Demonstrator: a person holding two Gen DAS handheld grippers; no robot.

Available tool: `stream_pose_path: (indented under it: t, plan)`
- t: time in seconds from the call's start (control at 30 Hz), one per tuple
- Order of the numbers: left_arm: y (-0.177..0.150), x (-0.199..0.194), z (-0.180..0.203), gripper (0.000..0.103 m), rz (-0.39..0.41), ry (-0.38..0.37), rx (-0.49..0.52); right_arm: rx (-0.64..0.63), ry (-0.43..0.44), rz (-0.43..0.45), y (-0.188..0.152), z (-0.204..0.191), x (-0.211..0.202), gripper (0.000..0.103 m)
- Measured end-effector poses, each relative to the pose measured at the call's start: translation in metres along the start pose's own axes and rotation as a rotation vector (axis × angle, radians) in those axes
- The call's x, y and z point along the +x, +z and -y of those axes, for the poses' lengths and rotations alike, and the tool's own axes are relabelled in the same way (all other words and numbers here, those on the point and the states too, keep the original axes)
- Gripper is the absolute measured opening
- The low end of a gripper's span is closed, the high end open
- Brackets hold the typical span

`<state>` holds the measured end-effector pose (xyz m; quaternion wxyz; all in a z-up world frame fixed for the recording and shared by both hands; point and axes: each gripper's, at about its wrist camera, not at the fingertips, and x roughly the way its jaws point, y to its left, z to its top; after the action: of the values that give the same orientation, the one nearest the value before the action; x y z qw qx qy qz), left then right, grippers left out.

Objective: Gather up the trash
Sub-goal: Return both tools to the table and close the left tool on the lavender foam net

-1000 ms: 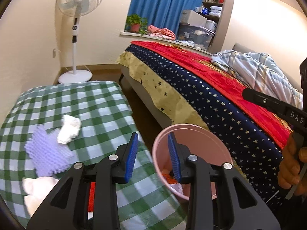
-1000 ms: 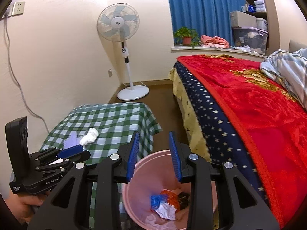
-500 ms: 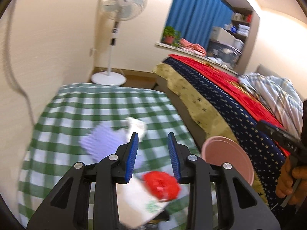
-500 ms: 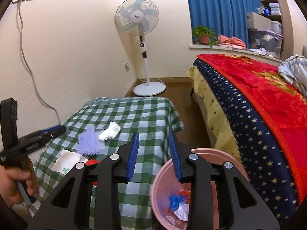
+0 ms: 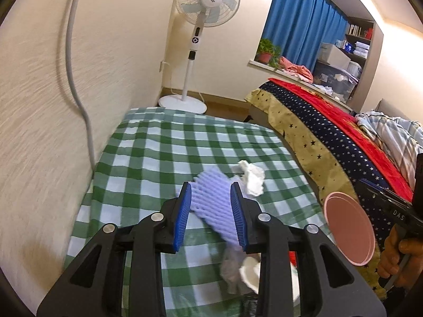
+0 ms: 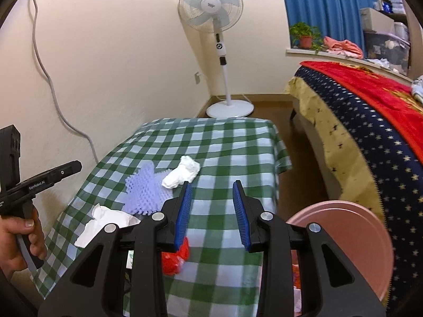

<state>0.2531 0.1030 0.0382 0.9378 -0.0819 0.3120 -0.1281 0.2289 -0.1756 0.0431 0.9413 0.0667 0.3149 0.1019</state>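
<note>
On the green checked table (image 6: 238, 142) lie a purple foam net (image 6: 144, 192), a crumpled white tissue (image 6: 182, 173), a white paper (image 6: 105, 222) and a red wrapper (image 6: 175, 257). A pink bin (image 6: 343, 237) with trash inside stands at the table's right side. My right gripper (image 6: 211, 187) hangs open over the table's near part with nothing between its fingers. Seen in the right wrist view, my left gripper (image 6: 75, 167) is held above the table's left edge, apart from the trash. In its own view the left gripper (image 5: 210, 187) is open, with the purple net (image 5: 214, 203) showing below the gap.
A bed (image 5: 330, 137) with a starred blue and red cover runs along the right, with a strip of brown floor (image 6: 296, 179) between it and the table. A standing fan (image 5: 206, 0) is at the far wall. A grey cable (image 5: 79, 92) hangs down the left wall.
Both grippers have swung left from over the pink bin to over the table. The bin has slid to the right edge of both views. The jaws look as wide as before.
</note>
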Motion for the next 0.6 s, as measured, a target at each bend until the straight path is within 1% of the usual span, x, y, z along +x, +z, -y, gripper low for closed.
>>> stream_pose_path:
  t: [0.3,0.4,0.6]
  plan:
    - [0.001,0.029,-0.020,0.031,-0.042,0.018,-0.005,0.007,0.044,-0.026,0.010,-0.010,0.047,0.033]
    - [0.001,0.042,-0.022,0.031,-0.058,0.018,-0.013,0.024,0.061,-0.042,0.013,-0.014,0.069,0.033]
    - [-0.004,0.071,-0.023,0.031,-0.103,0.015,-0.022,0.014,0.092,-0.086,0.011,-0.029,0.110,0.033]
